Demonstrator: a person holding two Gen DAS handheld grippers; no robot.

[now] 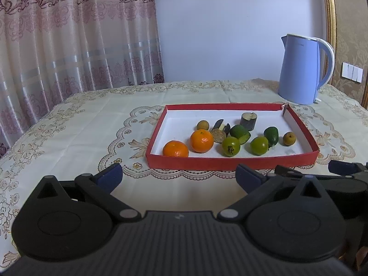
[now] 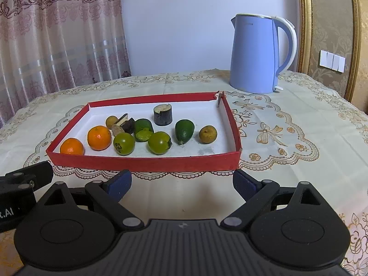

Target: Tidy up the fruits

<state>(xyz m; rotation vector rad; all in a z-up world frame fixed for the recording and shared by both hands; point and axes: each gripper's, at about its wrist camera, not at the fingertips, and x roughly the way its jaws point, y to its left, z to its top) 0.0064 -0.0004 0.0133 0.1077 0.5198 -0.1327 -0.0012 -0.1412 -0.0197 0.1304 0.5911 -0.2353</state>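
I hold both tools low over the surface (image 2: 299,105), just short of the red tray (image 2: 147,162). My left hand-held gripper (image 1: 179,174) is released, its blue pads spread wide with nothing between them, and my right hand-held gripper (image 2: 181,182) is released and empty in the same way.

All the fruit lies loose inside the tray, on its white floor. Two mandarins (image 1: 201,140) sit at the near left corner, close together. Beside them are two round green fruits (image 1: 231,146), a cut green piece (image 2: 143,130) showing its pale flesh, and a whole oval green fruit (image 2: 184,131). Two small brown longans (image 2: 208,134) lie well apart, one toward the right wall and one at the back left. Some dark wedge-shaped pieces (image 2: 126,124) lean against each other behind the mandarins, and a dark stump with a pale cut top (image 2: 162,114) stands upright near the back.

I judge the mandarins light and soft-skinned, likely to roll, so I would close across their widest part and squeeze gently. The round green fruits look smooth and firm, probably slippery. The longans are small with a thin shell that may crack. The cut piece is best taken by its rind, not its wet face.

A blue kettle (image 2: 257,55) stands behind the tray, apart from it.
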